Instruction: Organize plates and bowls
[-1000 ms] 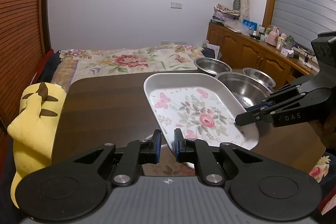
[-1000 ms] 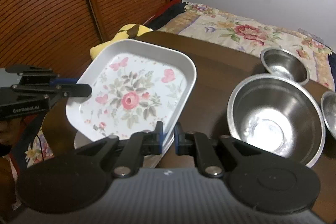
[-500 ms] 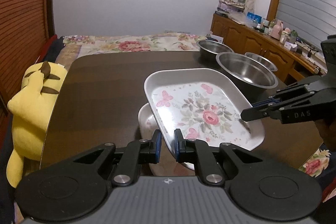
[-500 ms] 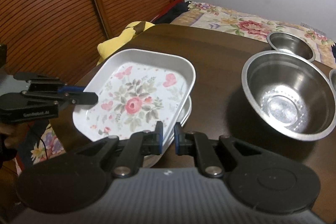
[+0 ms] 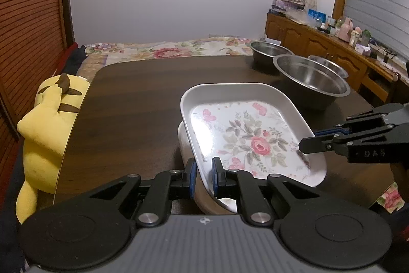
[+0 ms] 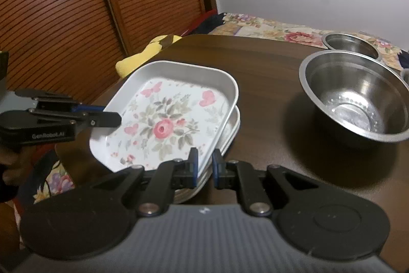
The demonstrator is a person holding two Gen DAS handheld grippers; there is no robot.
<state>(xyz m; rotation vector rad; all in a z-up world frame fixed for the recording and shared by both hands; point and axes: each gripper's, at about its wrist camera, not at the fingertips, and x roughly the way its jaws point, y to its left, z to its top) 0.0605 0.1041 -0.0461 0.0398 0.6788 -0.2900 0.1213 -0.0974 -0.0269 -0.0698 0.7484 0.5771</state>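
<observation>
Claws left (image 5: 203, 172) and right (image 6: 205, 162) pinch the flower plate (image 5: 245, 134) above the plate pile (image 6: 234, 128); next, lower it gently, then let go.

Dim indoor light; fisheye-bent edges; right view slightly blurred.

1. Yellow plush toy (image 5: 48, 124) is seen at dark wood table's (image 5: 133, 104) left edge.
2. Floral bedspread (image 5: 163, 49) lies beyond table.
3. Wood cabinet (image 5: 317, 41) w/ misc. clutter is set along right wall.
</observation>
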